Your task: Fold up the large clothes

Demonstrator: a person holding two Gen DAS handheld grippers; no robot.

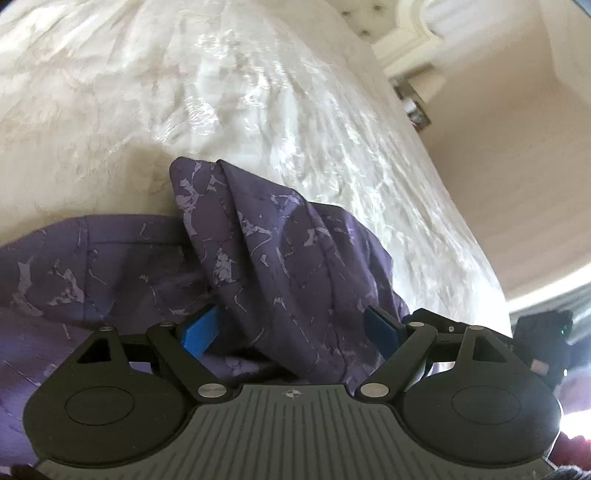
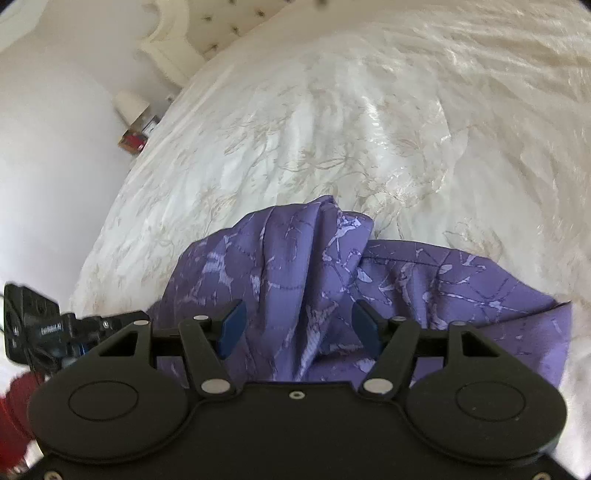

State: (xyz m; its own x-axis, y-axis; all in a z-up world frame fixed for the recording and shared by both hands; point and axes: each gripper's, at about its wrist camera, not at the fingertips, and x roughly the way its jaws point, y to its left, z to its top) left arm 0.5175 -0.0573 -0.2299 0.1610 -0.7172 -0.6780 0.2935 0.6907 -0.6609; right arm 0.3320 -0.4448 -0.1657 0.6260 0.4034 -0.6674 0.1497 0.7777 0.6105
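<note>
A large purple garment (image 1: 280, 251) with a pale marbled print lies bunched on a white bedspread (image 1: 221, 92). In the left wrist view, a raised fold of it runs between the blue pads of my left gripper (image 1: 291, 328). Those jaws stand wide apart and do not press on the cloth. In the right wrist view, the same garment (image 2: 295, 251) heaps up in front of my right gripper (image 2: 299, 328). Its blue pads are spread, with a ridge of cloth in the gap between them and nothing pinched. The cloth beneath both gripper bodies is hidden.
The embroidered bedspread (image 2: 332, 129) stretches away to a tufted headboard (image 2: 221, 26). A bedside stand with small items (image 2: 136, 129) is at the left of the bed. The bed's edge (image 1: 461, 221) drops to the floor on the right. A red sleeve (image 2: 14, 413) shows at the lower left.
</note>
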